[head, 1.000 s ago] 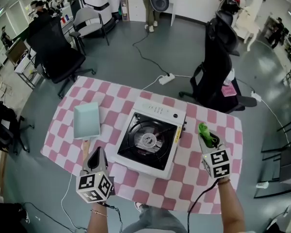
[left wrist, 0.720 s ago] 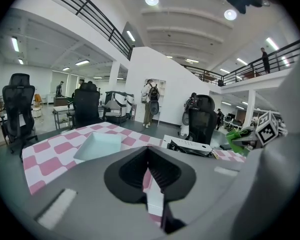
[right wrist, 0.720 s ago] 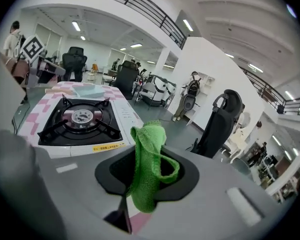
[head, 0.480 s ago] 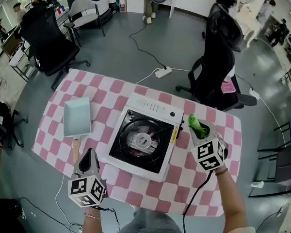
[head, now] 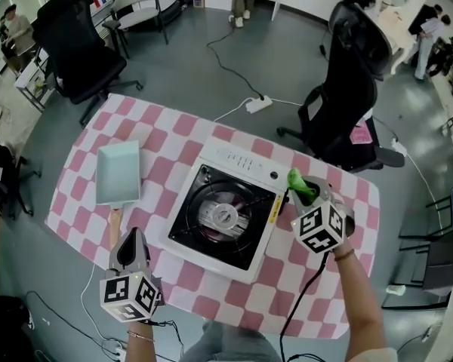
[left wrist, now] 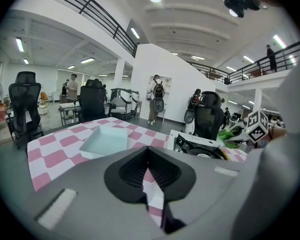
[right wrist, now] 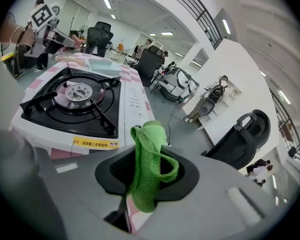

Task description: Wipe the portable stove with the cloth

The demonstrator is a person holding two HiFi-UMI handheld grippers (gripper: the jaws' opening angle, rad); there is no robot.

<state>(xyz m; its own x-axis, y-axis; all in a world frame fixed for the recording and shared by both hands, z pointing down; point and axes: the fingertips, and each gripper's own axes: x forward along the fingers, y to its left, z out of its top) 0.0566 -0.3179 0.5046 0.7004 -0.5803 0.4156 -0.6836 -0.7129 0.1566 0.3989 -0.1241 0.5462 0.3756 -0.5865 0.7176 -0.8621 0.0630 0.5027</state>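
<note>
The white portable stove (head: 230,208) with a black burner top sits mid-table on the pink checked cloth; it also shows as the stove (right wrist: 75,104) in the right gripper view and the stove (left wrist: 200,146) in the left gripper view. My right gripper (head: 306,194) is shut on a green cloth (head: 300,184), just right of the stove's right edge. That cloth (right wrist: 147,166) sticks up bunched between the jaws. My left gripper (head: 130,247) hangs near the table's front left, shut and holding nothing.
A pale blue tray (head: 118,173) lies left of the stove. Black office chairs (head: 355,89) stand behind the table, with a power strip and cable (head: 258,104) on the floor. People stand at the far edges of the room.
My right gripper with the green cloth has moved left, closer to the stove's right edge. The left gripper has drifted slightly toward the table's front left.
</note>
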